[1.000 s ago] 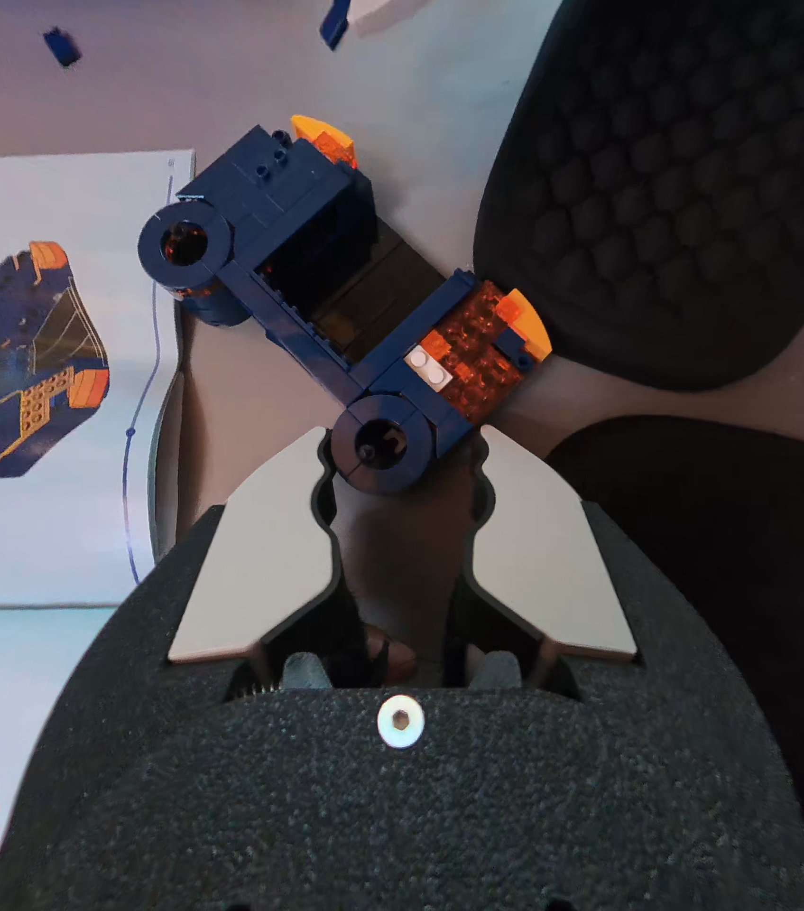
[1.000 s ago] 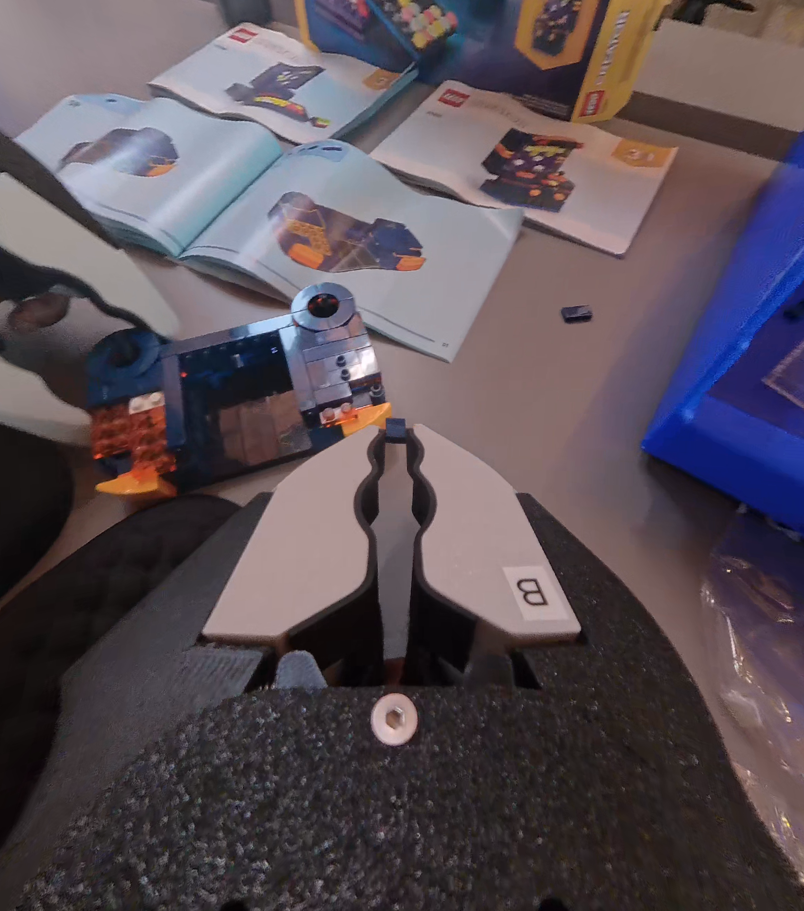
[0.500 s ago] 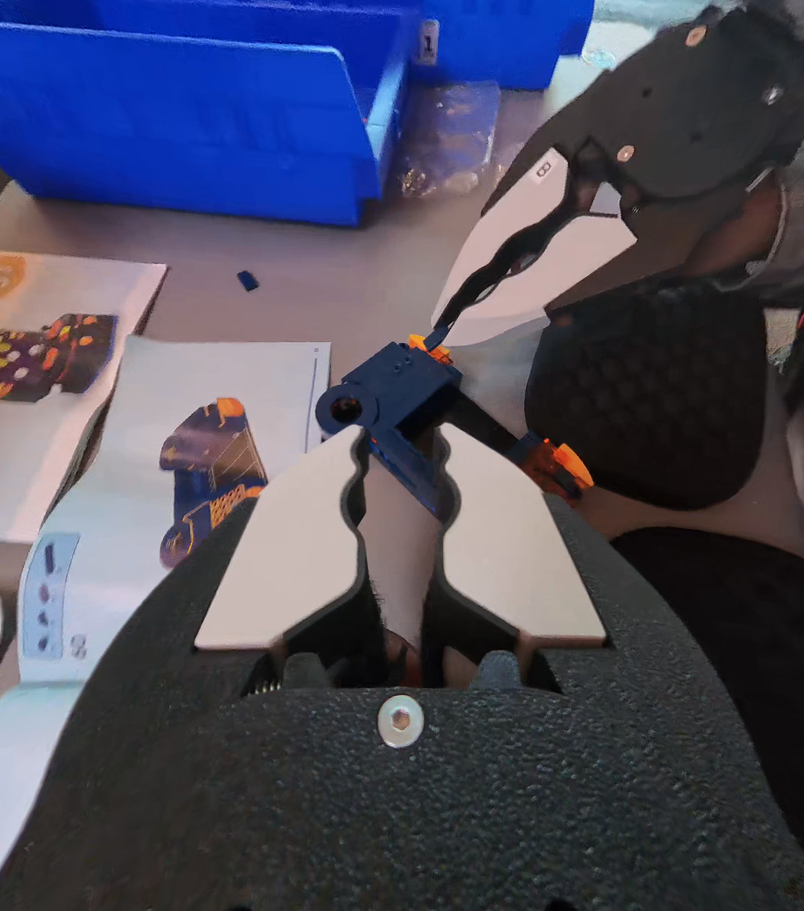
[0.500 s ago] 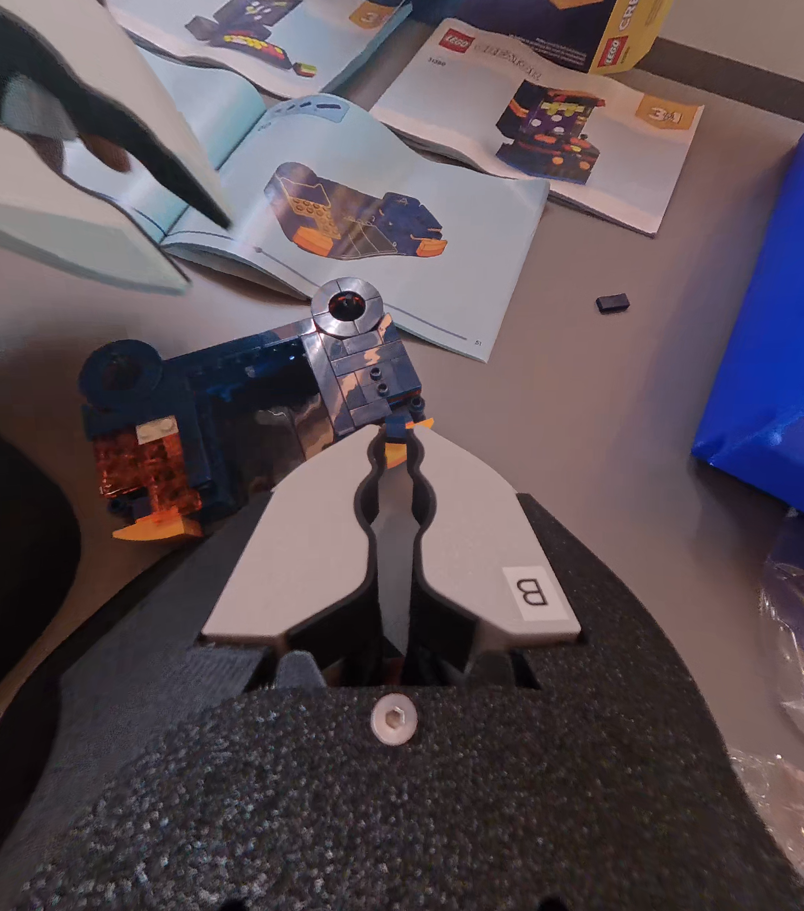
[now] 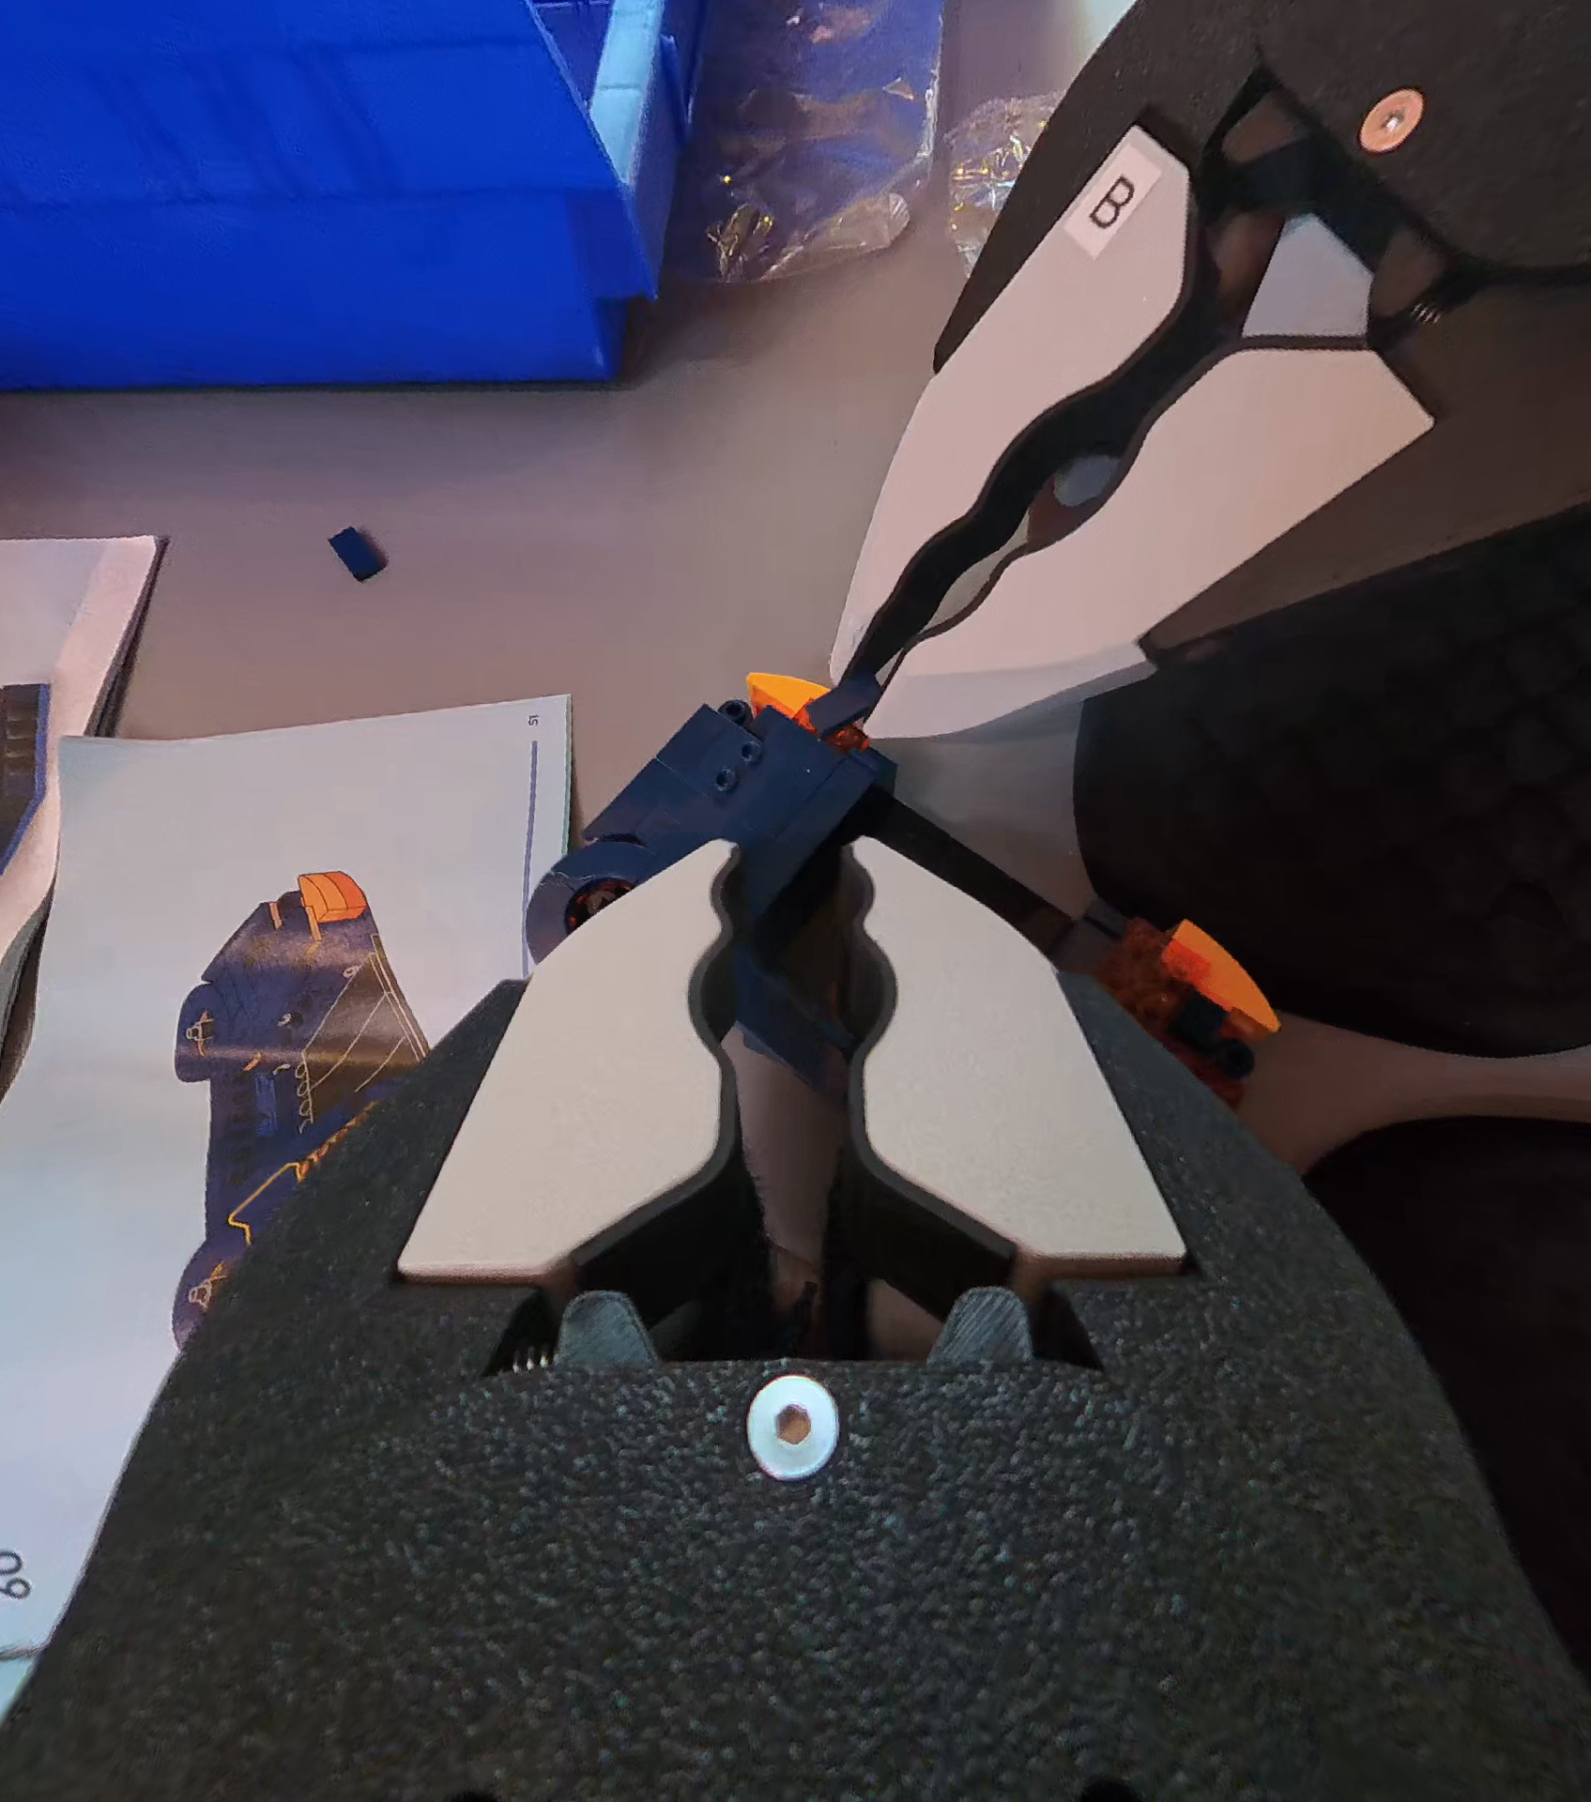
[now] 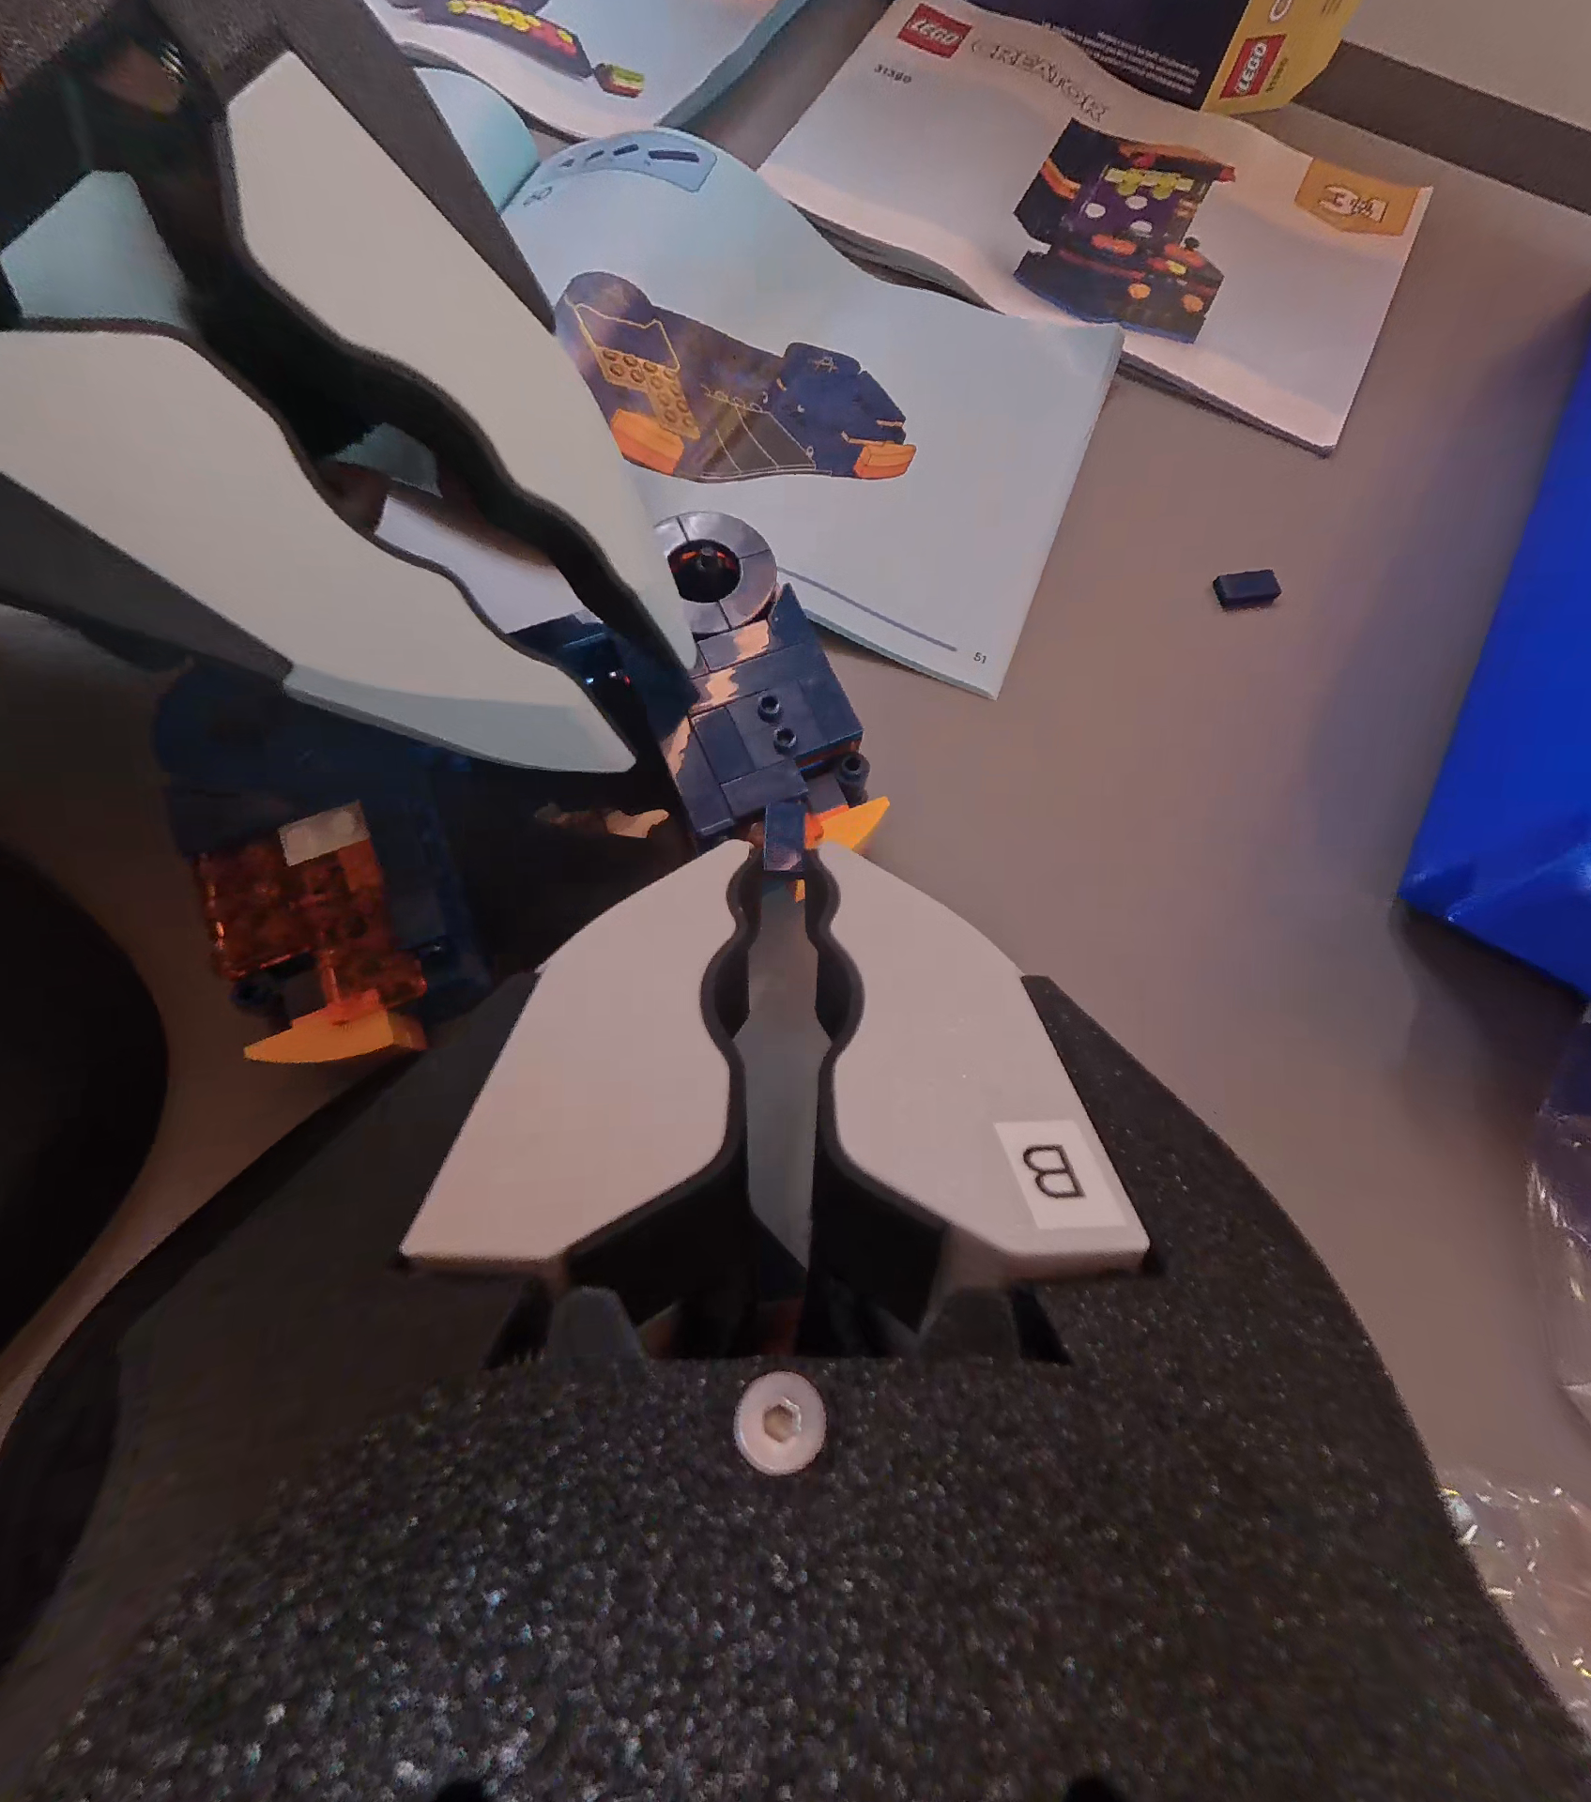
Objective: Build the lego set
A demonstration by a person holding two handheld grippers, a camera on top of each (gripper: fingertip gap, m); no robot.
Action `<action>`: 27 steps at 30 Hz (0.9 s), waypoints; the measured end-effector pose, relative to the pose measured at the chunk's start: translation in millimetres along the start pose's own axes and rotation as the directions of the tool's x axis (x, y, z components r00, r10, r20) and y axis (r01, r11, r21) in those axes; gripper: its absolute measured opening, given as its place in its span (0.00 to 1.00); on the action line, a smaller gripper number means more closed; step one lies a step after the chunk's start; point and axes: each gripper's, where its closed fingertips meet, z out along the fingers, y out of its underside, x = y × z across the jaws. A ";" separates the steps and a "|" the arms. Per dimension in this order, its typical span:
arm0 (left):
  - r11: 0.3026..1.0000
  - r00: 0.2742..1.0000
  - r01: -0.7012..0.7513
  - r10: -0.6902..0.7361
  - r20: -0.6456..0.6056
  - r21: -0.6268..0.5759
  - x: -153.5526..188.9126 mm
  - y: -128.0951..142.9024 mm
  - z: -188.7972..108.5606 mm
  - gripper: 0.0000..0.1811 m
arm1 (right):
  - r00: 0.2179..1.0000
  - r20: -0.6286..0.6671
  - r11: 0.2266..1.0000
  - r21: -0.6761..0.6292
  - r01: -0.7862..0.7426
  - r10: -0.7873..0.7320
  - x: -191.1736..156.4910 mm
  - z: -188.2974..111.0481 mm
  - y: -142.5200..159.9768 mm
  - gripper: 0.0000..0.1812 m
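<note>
The dark blue lego model (image 5: 752,790) with orange ends lies on the grey table. My left gripper (image 5: 791,907) is shut on its dark blue side wall, between the two round corners. My right gripper (image 6: 781,858) is shut on a small dark blue piece (image 6: 783,829) and presses it against the model (image 6: 762,722) beside an orange wedge (image 6: 855,819). In the left wrist view the right gripper (image 5: 855,697) comes in from the upper right with the piece (image 5: 845,707) at its tips. The left gripper (image 6: 645,702) shows at upper left in the right wrist view.
Open instruction booklets (image 5: 284,926) (image 6: 869,390) lie beside the model. A loose dark piece (image 5: 357,554) (image 6: 1245,588) lies on the table. A blue bin (image 5: 235,195) (image 6: 1571,683), plastic bags (image 5: 801,146) and black padded cushions (image 5: 1406,829) surround the work area. My two grippers' fingertips are within a few centimetres of each other.
My left gripper was open over the model's round corner; it has tilted low and closed on the side wall. My right gripper has moved the small piece in against the model's orange-tipped corner.
</note>
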 end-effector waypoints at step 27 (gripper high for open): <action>0.999 0.999 -0.034 0.034 -0.009 0.020 1.9 -3.8 8.3 0.07 | 0.995 0.014 0.995 -0.030 -0.096 0.096 -2.2 2.9 -2.0 0.05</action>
